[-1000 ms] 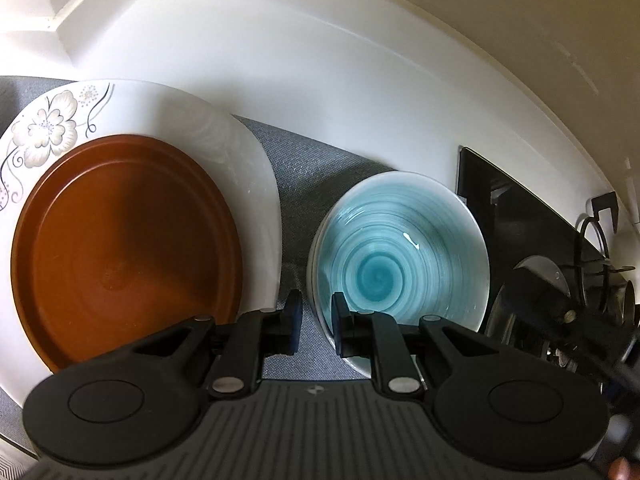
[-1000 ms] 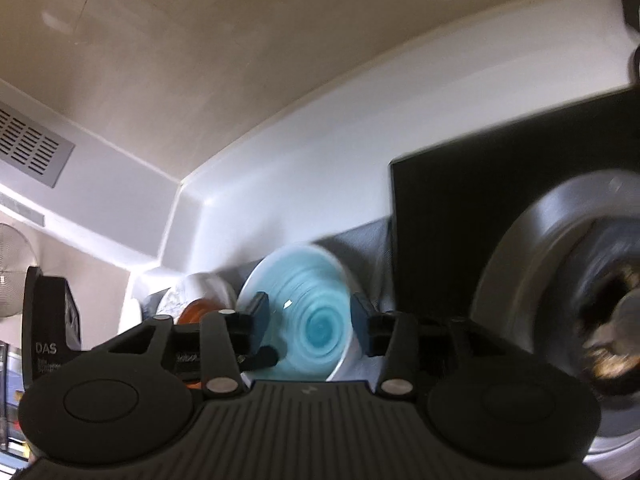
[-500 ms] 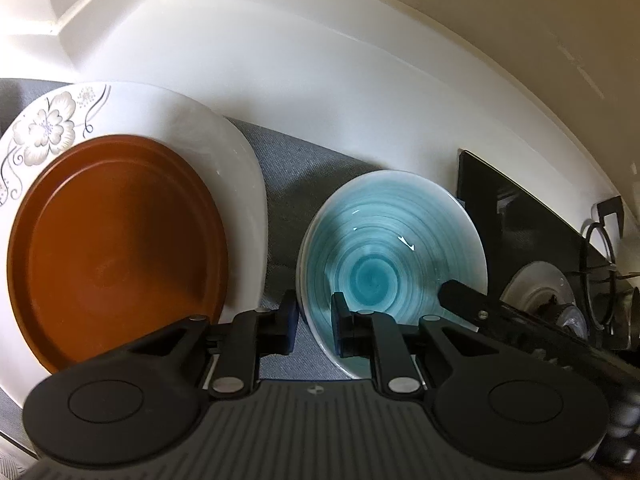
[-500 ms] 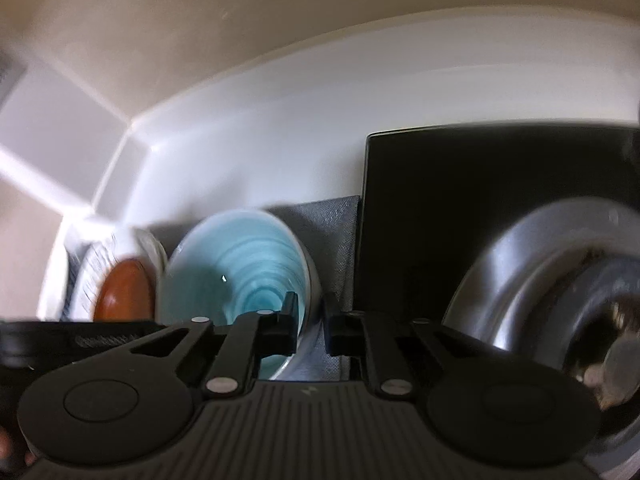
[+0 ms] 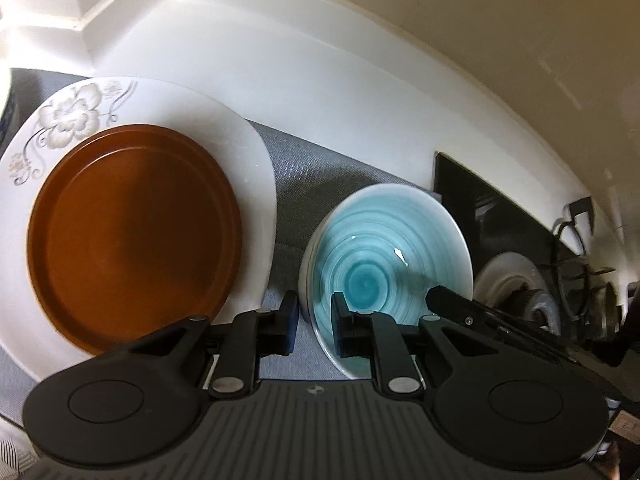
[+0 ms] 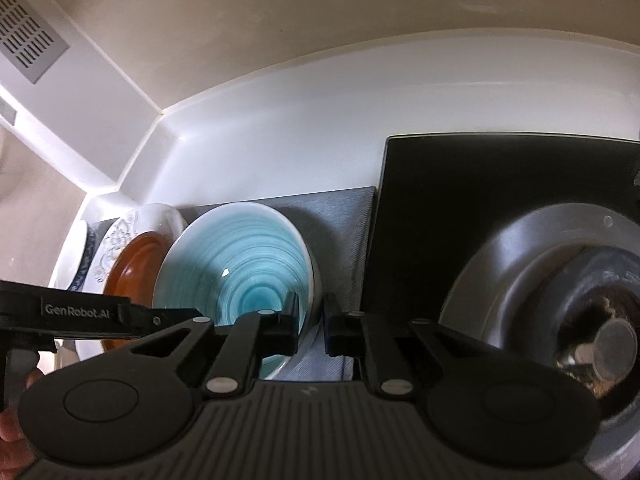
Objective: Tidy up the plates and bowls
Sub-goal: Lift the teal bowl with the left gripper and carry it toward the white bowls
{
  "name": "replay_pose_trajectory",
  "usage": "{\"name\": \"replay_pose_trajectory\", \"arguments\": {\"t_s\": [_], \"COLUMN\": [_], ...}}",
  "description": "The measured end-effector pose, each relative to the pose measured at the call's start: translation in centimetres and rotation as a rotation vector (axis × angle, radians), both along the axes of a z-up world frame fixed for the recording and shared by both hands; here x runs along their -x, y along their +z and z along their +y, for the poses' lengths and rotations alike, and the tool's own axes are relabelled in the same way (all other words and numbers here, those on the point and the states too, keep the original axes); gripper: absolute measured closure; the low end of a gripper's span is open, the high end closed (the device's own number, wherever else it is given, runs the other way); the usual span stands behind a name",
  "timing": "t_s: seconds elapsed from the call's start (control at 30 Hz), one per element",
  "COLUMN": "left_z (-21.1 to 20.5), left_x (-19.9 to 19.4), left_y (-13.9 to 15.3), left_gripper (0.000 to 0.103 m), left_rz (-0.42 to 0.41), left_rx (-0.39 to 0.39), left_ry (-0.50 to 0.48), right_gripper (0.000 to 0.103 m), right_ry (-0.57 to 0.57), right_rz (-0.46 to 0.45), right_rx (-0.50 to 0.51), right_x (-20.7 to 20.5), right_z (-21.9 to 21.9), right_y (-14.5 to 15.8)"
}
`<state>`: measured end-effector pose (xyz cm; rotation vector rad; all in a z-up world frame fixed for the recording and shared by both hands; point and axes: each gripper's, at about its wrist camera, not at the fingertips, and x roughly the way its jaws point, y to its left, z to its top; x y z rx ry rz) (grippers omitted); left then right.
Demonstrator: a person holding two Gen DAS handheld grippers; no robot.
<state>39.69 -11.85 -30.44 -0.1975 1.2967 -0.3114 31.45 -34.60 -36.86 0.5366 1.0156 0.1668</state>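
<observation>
A teal swirl bowl point(image 5: 384, 256) sits on the grey mat point(image 5: 304, 176). My left gripper point(image 5: 314, 328) has its fingers on either side of the bowl's left rim, nearly closed on it. In the right wrist view the same bowl point(image 6: 236, 256) shows, and my right gripper point(image 6: 310, 330) straddles its right rim the same way. A brown plate point(image 5: 132, 232) lies on a white floral plate point(image 5: 72, 116) at the left; both also show in the right wrist view, brown plate point(image 6: 132, 264) on floral plate point(image 6: 120, 232).
A black gas hob point(image 6: 500, 208) with a steel burner point(image 6: 580, 320) lies right of the mat. A white backsplash wall point(image 5: 280, 72) runs behind. The right gripper's arm point(image 5: 500, 320) reaches in beside the bowl.
My right gripper has swung in and down to the bowl's right rim and its jaws have narrowed. My left gripper has stayed at the left rim; the view has drawn back slightly.
</observation>
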Motion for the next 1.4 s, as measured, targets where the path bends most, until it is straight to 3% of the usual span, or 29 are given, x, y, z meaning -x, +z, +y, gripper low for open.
{"name": "replay_pose_trajectory", "arguments": {"t_s": [0.13,0.3,0.5,0.97,1.2,1.4], "left_z": [2.0,6.0,12.2,27.9,31.6,32.0], "left_x": [0.4,0.5,-0.3,-3.7,-5.5,-7.0], "left_y": [2.0,4.6,7.3,7.8,7.1,6.6], "left_gripper": [0.086,0.086,0.086,0.081,0.081,0.08], "left_rz": [-0.019,-0.051,-0.088,-0.027,0.0,0.007], "left_rx": [0.027,0.082,0.056,0.043,-0.006,-0.049], "left_ry": [0.016,0.074,0.12,0.314,0.354,0.342], "right_gripper": [0.09,0.09,0.09,0.089,0.089,0.089], "right_ry": [-0.003,0.028,0.087,0.223,0.274,0.279], "right_rz": [-0.019,-0.047,-0.08,-0.093,-0.079,-0.053], "right_rx": [-0.044,-0.025,-0.011,-0.01,-0.01,-0.01], "right_x": [0.5,-0.1,-2.8,-9.3,-12.1,-13.9], "right_z": [0.4,2.9,8.6,23.5,28.6,30.5], "right_y": [1.4,4.0,7.0,9.5,8.9,7.6]}}
